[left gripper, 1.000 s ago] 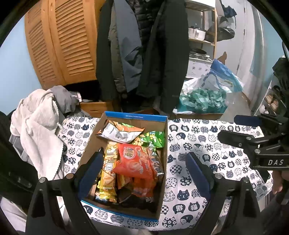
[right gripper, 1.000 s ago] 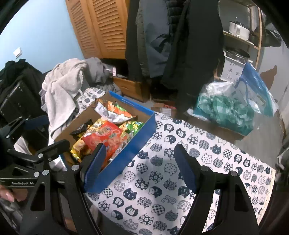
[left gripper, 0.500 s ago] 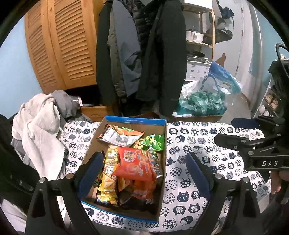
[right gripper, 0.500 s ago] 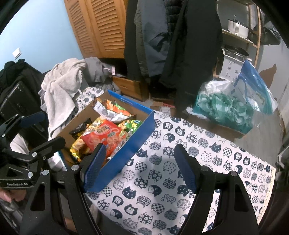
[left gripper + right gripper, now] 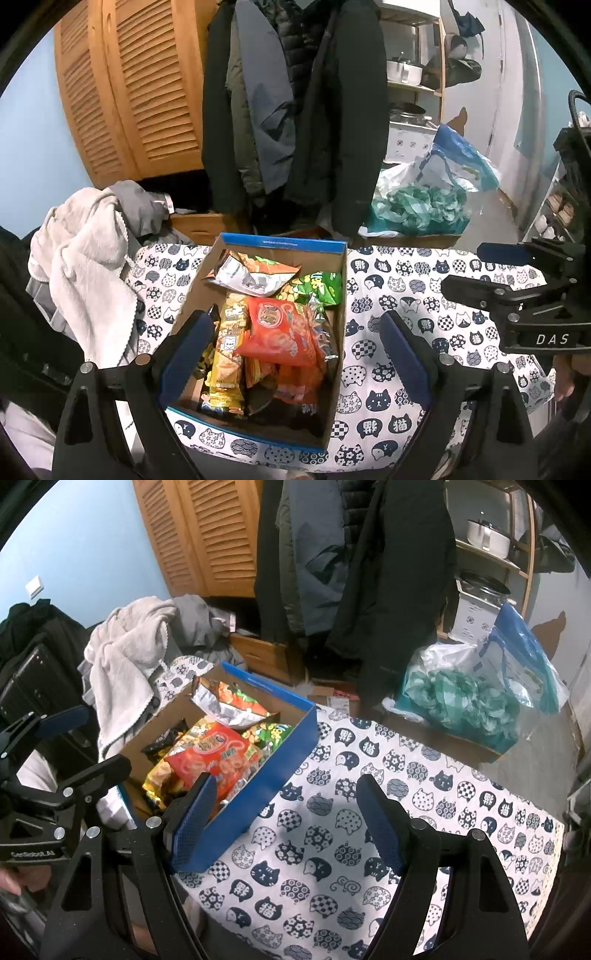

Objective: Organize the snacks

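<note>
Box (image 5: 334,332) of snack packets (image 5: 280,332) sits on table (image 5: 461,295), lower centre of left view. Left gripper (image 5: 295,354) and right gripper (image 5: 284,821): fingers wide, holding nothing.

Behind the cat-print tablecloth (image 5: 369,849) we see dark coats (image 5: 295,110) hanging beside louvred wooden doors (image 5: 129,92). A pale towel (image 5: 88,266) is heaped at the cloth's left end. To the right a clear bag (image 5: 461,701) holds teal fabric, and pots (image 5: 487,535) stand on a shelf.
</note>
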Action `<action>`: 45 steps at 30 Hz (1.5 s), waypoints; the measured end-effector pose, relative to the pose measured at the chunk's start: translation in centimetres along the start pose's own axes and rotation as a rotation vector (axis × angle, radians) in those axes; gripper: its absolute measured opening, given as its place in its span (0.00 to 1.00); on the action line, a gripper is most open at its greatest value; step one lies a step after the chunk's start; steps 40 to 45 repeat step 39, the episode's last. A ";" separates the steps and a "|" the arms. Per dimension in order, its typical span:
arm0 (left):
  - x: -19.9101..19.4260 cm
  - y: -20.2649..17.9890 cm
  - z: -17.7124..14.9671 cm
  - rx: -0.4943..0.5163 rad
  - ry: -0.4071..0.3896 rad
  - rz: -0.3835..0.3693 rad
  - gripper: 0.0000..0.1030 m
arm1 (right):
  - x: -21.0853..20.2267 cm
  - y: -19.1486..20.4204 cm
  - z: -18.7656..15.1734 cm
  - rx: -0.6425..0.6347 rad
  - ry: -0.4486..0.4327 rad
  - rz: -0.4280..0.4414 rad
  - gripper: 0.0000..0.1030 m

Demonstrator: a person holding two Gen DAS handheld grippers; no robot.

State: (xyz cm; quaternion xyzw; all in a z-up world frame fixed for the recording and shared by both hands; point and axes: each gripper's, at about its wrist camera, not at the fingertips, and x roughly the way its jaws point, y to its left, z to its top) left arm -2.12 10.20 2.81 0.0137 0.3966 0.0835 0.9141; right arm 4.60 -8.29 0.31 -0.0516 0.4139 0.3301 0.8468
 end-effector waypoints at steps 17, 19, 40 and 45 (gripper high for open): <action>0.0 -0.3 -0.1 -0.001 0.007 -0.005 0.91 | -0.1 -0.2 0.0 -0.001 -0.001 0.000 0.76; 0.0 -0.4 -0.1 -0.002 0.012 -0.009 0.91 | -0.1 -0.2 -0.1 0.001 -0.001 0.000 0.76; 0.1 -0.6 -0.5 -0.005 0.011 -0.026 0.91 | -0.1 -0.3 0.0 -0.001 -0.001 0.001 0.76; 0.1 -0.6 -0.5 -0.005 0.011 -0.026 0.91 | -0.1 -0.3 0.0 -0.001 -0.001 0.001 0.76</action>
